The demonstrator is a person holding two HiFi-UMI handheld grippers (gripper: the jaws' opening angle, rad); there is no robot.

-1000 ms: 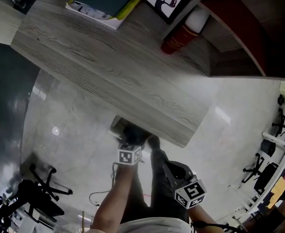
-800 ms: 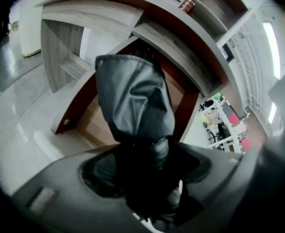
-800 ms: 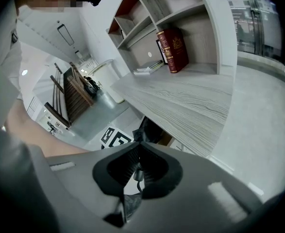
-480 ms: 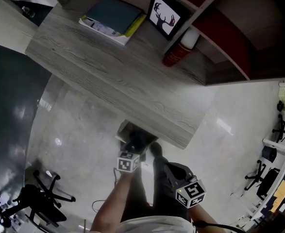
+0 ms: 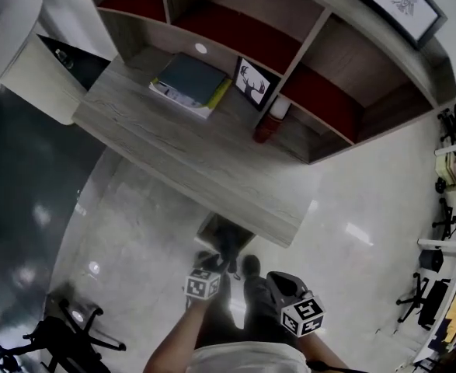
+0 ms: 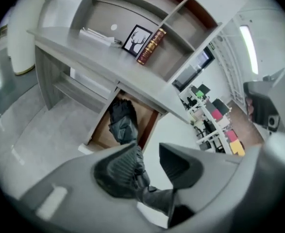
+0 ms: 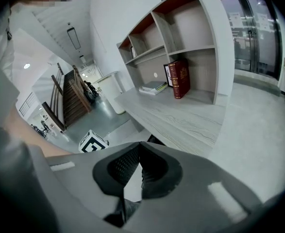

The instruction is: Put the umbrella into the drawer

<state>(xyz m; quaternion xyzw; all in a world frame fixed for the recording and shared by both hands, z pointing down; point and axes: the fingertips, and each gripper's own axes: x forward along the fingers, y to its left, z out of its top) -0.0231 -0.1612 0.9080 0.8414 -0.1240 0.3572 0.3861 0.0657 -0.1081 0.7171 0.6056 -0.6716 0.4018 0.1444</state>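
Both grippers have drawn back and up from under the desk [image 5: 204, 150] since the earlier head views. The head camera has lifted with them, so the shelving behind the desk, cut off before, now shows.

Left gripper [image 6: 147, 149]: jaws have just been closing and now stand partly apart. Nothing is between them; we see only floor and the person's dark footwear through the gap. It is released and holds nothing.

Right gripper [image 7: 138, 147]: fingertips meet, clenched on nothing, pointed along the front edge of the desk.

Umbrella [image 6: 122, 123]: a dark, folded bundle lying inside the open drawer [image 6: 99, 130] beneath the desktop, towards its back. Neither gripper touches it; both are well clear of it.

On the desk, unchanged: a red book [image 6: 151, 46] leaning beside the framed deer picture [image 6: 137, 39].

Our reading is that the umbrella has been let go in the drawer and the hands are withdrawing, so the placement looks done. The drawer remains pulled out; the task sentence does not ask for closing it.
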